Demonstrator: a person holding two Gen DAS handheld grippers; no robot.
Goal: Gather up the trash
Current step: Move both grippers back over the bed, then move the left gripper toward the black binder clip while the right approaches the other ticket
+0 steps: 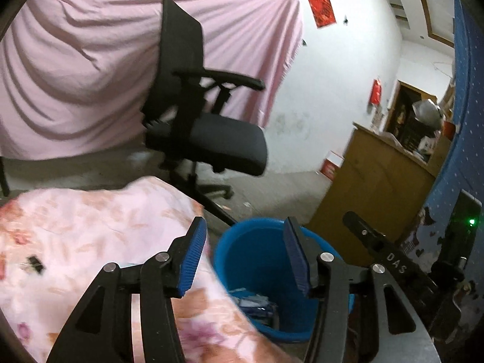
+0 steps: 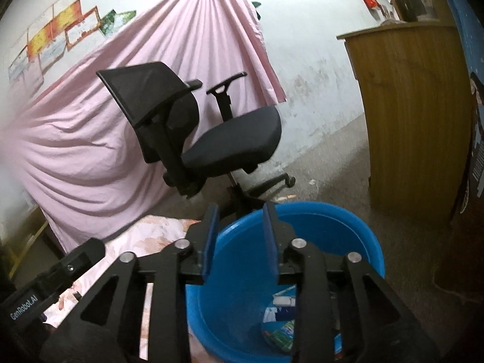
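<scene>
I hold both grippers, left [image 1: 245, 254] and right [image 2: 240, 242], released and empty above the blue bucket [image 2: 348, 230], where wrappers [image 2: 281, 329] lie.

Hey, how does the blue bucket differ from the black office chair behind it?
The blue bucket is a glossy plastic tub standing on the floor beside the floral cloth; the black office chair is mesh-backed and padded, raised on a wheeled base. The bucket holds wrappers; the chair's seat is bare. Both stand on the same grey floor.

"DAS", "GenRobot.AI" on tools [image 1: 396, 264] [image 2: 22, 311]
</scene>
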